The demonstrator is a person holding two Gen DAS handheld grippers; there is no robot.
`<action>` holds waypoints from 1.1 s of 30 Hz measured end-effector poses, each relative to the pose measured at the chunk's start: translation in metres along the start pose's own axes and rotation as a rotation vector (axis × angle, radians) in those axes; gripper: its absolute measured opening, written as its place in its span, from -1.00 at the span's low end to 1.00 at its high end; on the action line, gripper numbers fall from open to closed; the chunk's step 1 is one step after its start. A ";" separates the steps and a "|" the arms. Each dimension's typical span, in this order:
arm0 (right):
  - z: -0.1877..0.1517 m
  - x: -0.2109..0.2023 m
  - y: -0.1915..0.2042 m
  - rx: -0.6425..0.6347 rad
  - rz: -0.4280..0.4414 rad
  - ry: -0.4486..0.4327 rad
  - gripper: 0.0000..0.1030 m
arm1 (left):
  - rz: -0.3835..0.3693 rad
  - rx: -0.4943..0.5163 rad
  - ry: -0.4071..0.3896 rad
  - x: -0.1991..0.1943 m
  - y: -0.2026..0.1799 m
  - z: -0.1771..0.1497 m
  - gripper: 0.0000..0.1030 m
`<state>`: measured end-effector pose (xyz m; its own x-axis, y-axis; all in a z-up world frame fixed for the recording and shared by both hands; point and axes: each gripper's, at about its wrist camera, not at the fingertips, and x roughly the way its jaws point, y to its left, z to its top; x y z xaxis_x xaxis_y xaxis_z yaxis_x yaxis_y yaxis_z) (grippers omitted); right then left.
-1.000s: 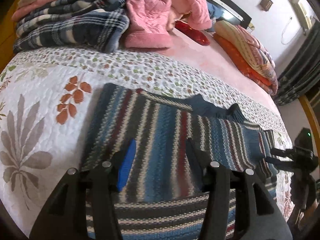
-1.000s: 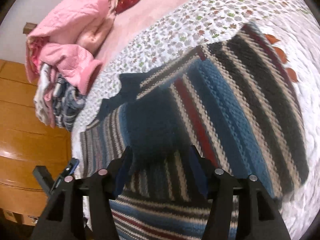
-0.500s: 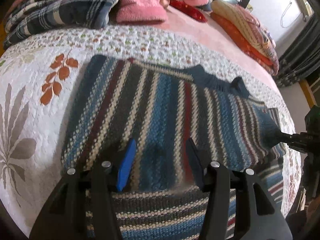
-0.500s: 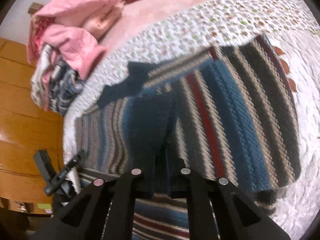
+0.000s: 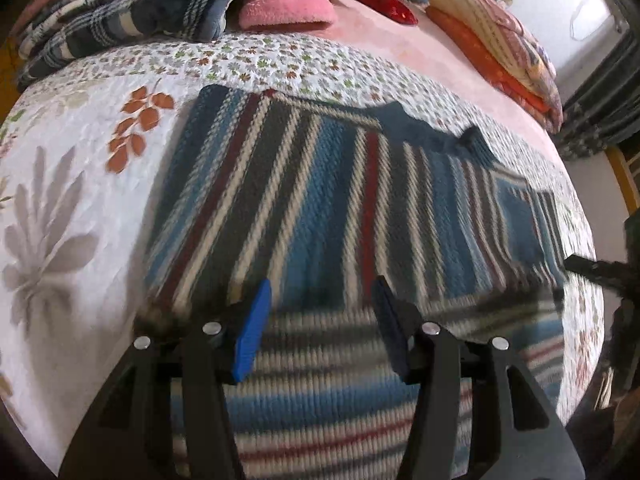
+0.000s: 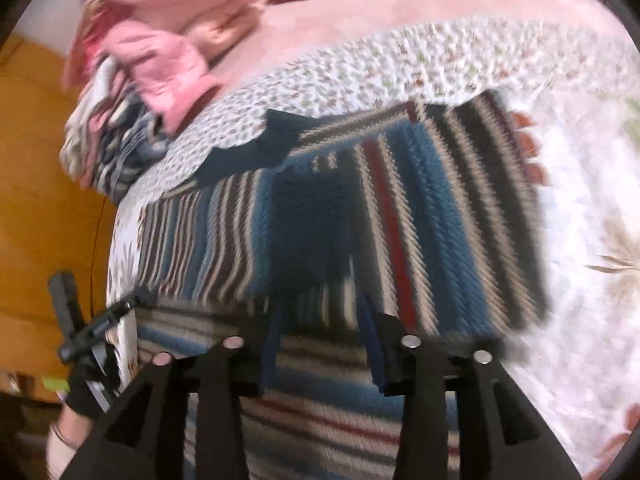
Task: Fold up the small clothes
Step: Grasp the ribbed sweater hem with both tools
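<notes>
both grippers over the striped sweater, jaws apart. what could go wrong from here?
1. The striped sweater is thick knit already doubled over; the open left gripper may pinch only the top layer and skew the next fold.
2. The right gripper, also open, hovers near the fold edge; dragging could shift the sweater or bunch the quilt.

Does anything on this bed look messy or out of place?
The striped sweater lies fairly flat on the floral quilt, nothing torn or spilled. The only untidy spot is the loose heap of pink clothes and plaid blanket at the far side of the bed.
</notes>
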<state>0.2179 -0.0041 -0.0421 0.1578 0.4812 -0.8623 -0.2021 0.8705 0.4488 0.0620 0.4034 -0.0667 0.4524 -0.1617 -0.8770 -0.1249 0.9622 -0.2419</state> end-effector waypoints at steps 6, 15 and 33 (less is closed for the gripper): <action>-0.072 -0.059 -0.007 -0.066 -0.002 0.082 -0.02 | -0.040 -0.044 0.082 -0.049 0.028 -0.080 0.23; -0.194 -0.058 -0.041 0.054 0.016 0.214 0.14 | -0.015 -0.293 0.267 -0.073 0.073 -0.170 0.25; -0.272 -0.027 -0.053 0.163 -0.017 0.330 0.14 | 0.008 -0.354 0.393 -0.052 0.049 -0.251 0.25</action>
<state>-0.0388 -0.0912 -0.1064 -0.1657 0.4304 -0.8873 -0.0412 0.8959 0.4423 -0.1889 0.4040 -0.1371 0.0936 -0.2901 -0.9524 -0.4479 0.8421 -0.3005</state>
